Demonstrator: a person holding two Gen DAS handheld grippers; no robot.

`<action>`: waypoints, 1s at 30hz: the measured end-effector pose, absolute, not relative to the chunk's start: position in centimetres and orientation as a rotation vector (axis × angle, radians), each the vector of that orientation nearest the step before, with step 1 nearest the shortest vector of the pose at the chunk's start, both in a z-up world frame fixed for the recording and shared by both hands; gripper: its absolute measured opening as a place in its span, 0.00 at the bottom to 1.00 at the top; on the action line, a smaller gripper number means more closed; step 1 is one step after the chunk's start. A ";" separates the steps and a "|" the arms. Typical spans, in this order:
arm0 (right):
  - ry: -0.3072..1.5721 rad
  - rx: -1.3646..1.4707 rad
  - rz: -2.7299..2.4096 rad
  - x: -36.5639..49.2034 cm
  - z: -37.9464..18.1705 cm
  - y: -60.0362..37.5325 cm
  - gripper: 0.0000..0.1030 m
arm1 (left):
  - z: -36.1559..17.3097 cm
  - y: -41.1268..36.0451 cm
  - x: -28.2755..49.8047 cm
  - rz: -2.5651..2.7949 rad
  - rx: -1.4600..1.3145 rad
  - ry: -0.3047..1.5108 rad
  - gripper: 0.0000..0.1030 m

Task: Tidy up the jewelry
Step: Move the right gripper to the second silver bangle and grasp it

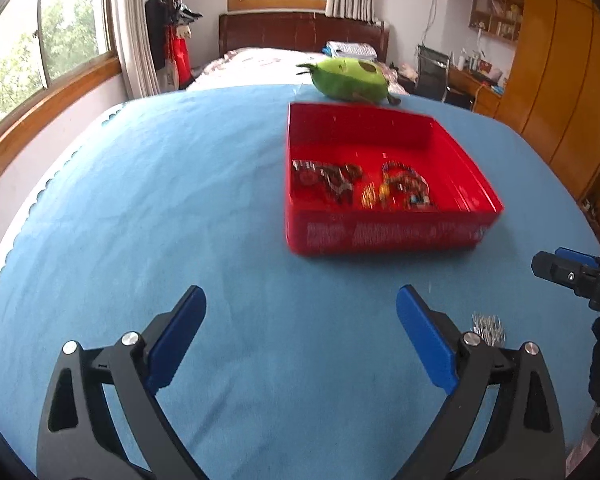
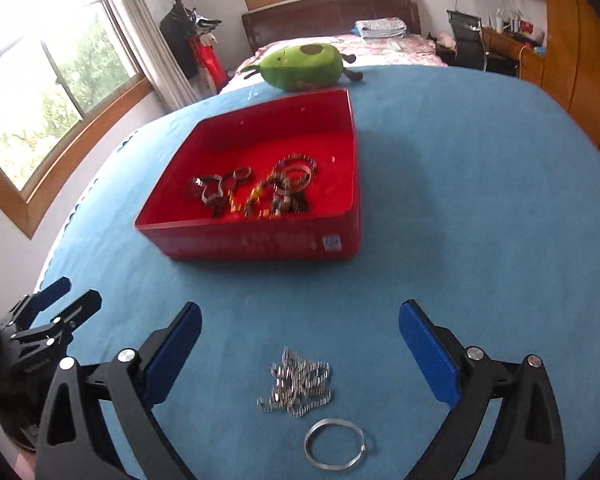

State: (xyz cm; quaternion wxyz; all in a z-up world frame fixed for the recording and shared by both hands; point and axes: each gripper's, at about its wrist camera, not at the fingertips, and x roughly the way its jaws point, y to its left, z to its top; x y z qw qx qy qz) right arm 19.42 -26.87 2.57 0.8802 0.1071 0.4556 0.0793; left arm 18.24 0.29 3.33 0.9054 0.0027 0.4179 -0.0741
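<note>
A red box (image 1: 380, 236) (image 2: 260, 244) stands on the blue cloth, holding several bracelets and bead strings (image 1: 364, 184) (image 2: 260, 192). My left gripper (image 1: 300, 300) is open over bare cloth, short of the box. My right gripper (image 2: 300, 316) is open too, its blue pads (image 2: 428, 356) wide apart. A heap of silver chain (image 2: 298, 384) (image 1: 488, 326) lies on the cloth between and below the right fingers, untouched. A silver bangle (image 2: 334, 444) rests just nearer than the chain. In the left wrist view the right gripper's tip (image 1: 568, 276) shows at the right edge.
A green avocado plush (image 1: 352, 80) (image 2: 304, 68) lies behind the box. The blue cloth (image 1: 180, 200) covers a round table with a scalloped left edge. Beyond stand a bed, windows, a desk with a chair, and wooden wardrobes on the right.
</note>
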 end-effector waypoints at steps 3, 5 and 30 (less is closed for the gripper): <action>0.962 0.196 0.112 17.7 1.6 -27.2 0.96 | 2.6 0.7 17.0 -0.157 -0.018 0.875 0.93; 0.971 0.171 0.100 16.7 1.1 -27.4 0.96 | 2.2 0.8 16.3 -0.157 -0.018 0.880 0.93; 1.225 0.125 0.189 13.0 -5.0 -24.9 0.72 | 0.0 -0.2 11.0 -0.207 0.005 0.917 0.93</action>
